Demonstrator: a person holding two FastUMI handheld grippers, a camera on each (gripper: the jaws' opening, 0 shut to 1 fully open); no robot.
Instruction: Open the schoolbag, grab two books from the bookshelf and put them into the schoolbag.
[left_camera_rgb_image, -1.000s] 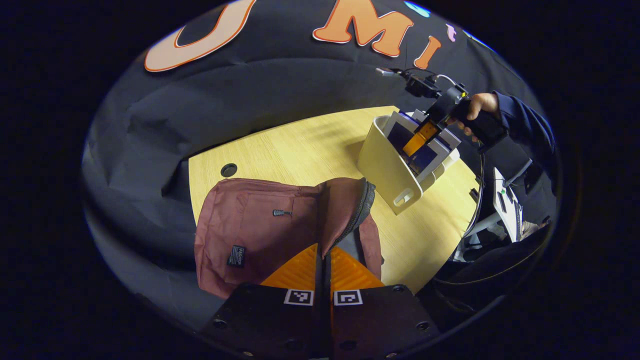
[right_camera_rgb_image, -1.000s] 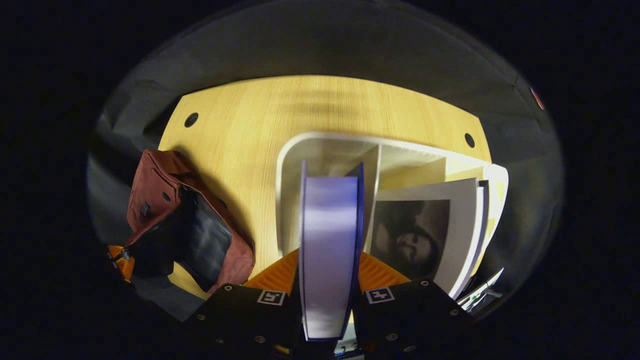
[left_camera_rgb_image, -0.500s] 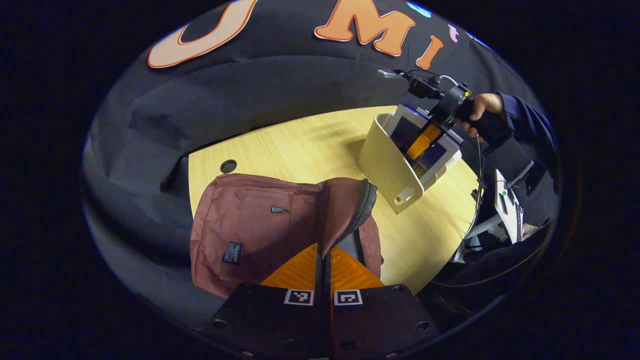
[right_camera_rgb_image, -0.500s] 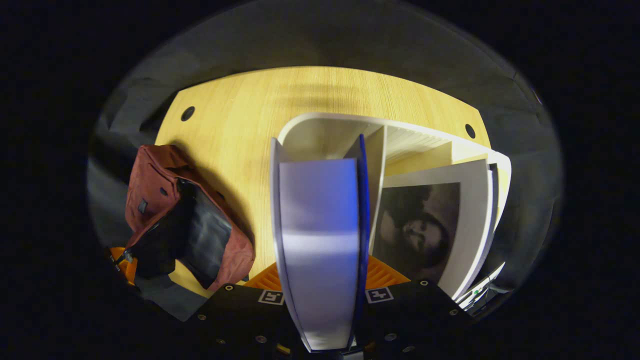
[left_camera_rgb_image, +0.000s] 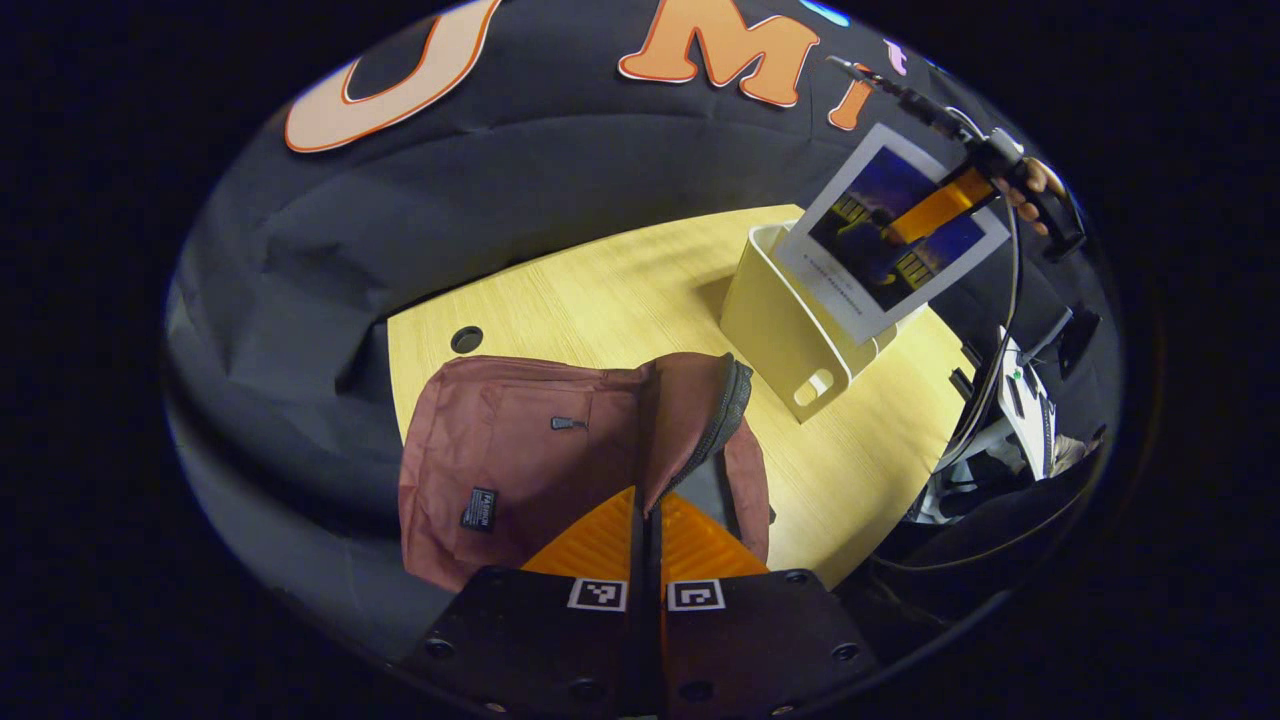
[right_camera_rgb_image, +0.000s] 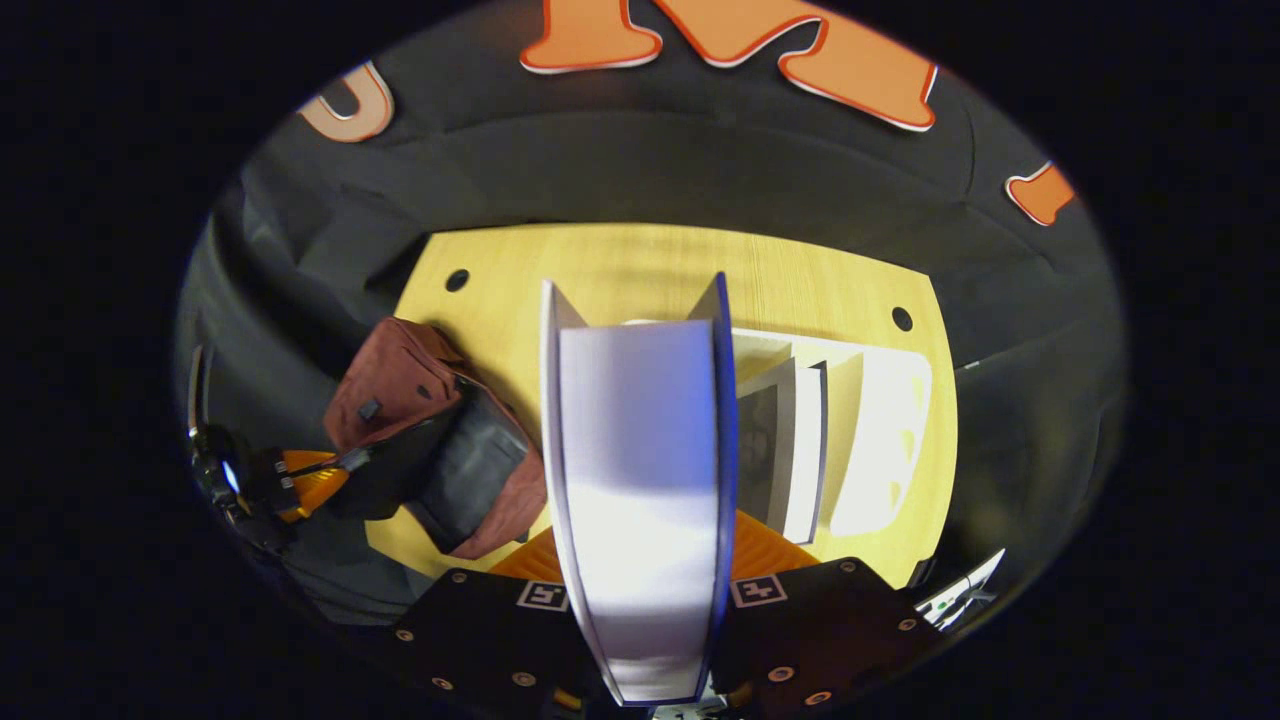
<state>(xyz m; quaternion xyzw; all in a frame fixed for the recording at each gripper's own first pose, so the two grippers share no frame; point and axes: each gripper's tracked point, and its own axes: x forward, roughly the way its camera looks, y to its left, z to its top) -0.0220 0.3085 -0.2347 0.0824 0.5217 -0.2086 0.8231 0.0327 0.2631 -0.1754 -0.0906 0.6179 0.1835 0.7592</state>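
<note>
Place: staged recording booth, not a home | Evidence: black cloth wall (left_camera_rgb_image: 480, 210) draped close behind a pale wooden table (left_camera_rgb_image: 640, 290) with cable holes (left_camera_rgb_image: 466, 339) | Edge: cables and equipment (left_camera_rgb_image: 1020, 400) beside the table

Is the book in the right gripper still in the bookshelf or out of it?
Out. The book hangs clear above the bookshelf, pinched in the right gripper, whose jaws are closed on it.

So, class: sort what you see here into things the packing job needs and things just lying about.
Needed:
- dark red fabric schoolbag, flap held open by left gripper
- white-bordered book, gripped by right gripper
- cream plastic bookshelf
- remaining grey-covered book

Lying about:
- white device beyond the pale wooden table
</note>
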